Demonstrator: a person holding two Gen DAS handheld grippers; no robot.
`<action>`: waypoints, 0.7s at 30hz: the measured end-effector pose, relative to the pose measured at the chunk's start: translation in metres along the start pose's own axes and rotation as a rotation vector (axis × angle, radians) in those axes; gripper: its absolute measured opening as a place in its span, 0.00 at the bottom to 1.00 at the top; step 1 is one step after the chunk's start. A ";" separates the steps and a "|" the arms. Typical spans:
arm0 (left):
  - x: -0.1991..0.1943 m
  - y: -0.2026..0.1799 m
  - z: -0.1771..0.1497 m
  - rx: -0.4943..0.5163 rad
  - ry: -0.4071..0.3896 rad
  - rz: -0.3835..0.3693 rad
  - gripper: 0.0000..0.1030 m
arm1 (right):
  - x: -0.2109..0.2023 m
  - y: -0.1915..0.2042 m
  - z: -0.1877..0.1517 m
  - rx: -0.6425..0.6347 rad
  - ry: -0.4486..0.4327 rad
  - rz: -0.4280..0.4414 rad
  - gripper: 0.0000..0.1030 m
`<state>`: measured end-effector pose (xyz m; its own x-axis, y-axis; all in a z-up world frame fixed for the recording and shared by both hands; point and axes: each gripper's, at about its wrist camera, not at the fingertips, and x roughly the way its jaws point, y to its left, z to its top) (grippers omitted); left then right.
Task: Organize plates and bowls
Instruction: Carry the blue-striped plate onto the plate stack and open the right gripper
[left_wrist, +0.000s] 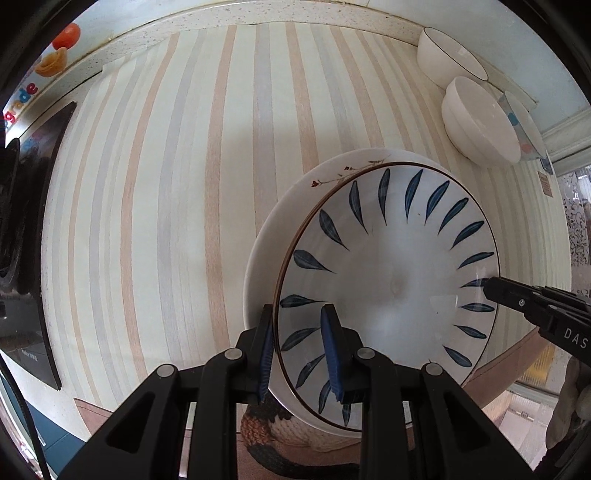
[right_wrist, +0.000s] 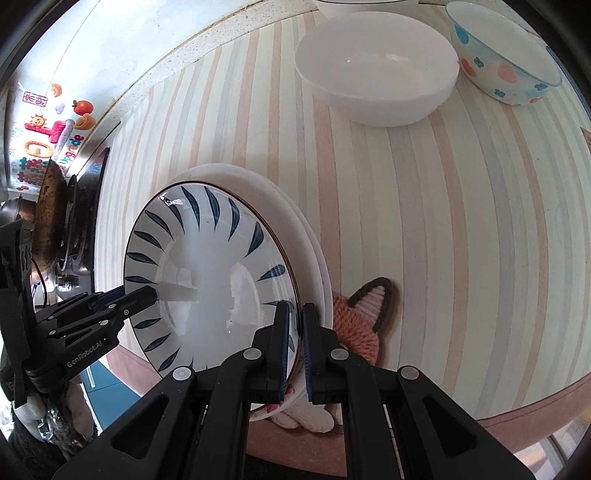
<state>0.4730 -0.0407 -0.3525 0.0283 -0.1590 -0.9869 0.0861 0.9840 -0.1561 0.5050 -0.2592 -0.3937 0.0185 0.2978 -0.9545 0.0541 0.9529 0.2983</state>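
Note:
A blue-leaf plate (left_wrist: 391, 280) lies on top of a plain white plate (left_wrist: 280, 218), stacked at the counter's front edge. My left gripper (left_wrist: 297, 350) is shut on the stack's near rim, one finger inside the leaf plate, one outside. My right gripper (right_wrist: 294, 339) is shut on the opposite rim of the same stack (right_wrist: 207, 273). Each gripper shows in the other's view: the right gripper (left_wrist: 495, 290) at the plate's right edge, the left gripper (right_wrist: 147, 295) at its left. A white bowl (right_wrist: 376, 70) and a dotted bowl (right_wrist: 506, 62) stand at the back.
A striped mat (left_wrist: 184, 184) covers the counter. A third, dark-rimmed white bowl (left_wrist: 450, 55) stands at the back right. A knitted cat coaster (right_wrist: 365, 321) lies under the stack. A stove with a pan (right_wrist: 51, 221) is at the left, a stickered wall behind.

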 end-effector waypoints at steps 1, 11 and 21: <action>0.001 0.000 -0.002 -0.005 -0.005 0.002 0.21 | 0.000 0.000 0.000 -0.005 -0.001 0.003 0.08; 0.004 0.011 -0.009 -0.113 -0.015 -0.033 0.22 | -0.005 -0.008 -0.001 -0.003 -0.005 0.063 0.11; -0.014 0.026 -0.016 -0.141 -0.049 0.007 0.22 | -0.015 -0.006 -0.004 -0.004 -0.022 0.064 0.11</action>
<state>0.4584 -0.0115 -0.3433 0.0769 -0.1529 -0.9852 -0.0545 0.9860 -0.1573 0.5006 -0.2691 -0.3816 0.0432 0.3566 -0.9333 0.0481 0.9323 0.3584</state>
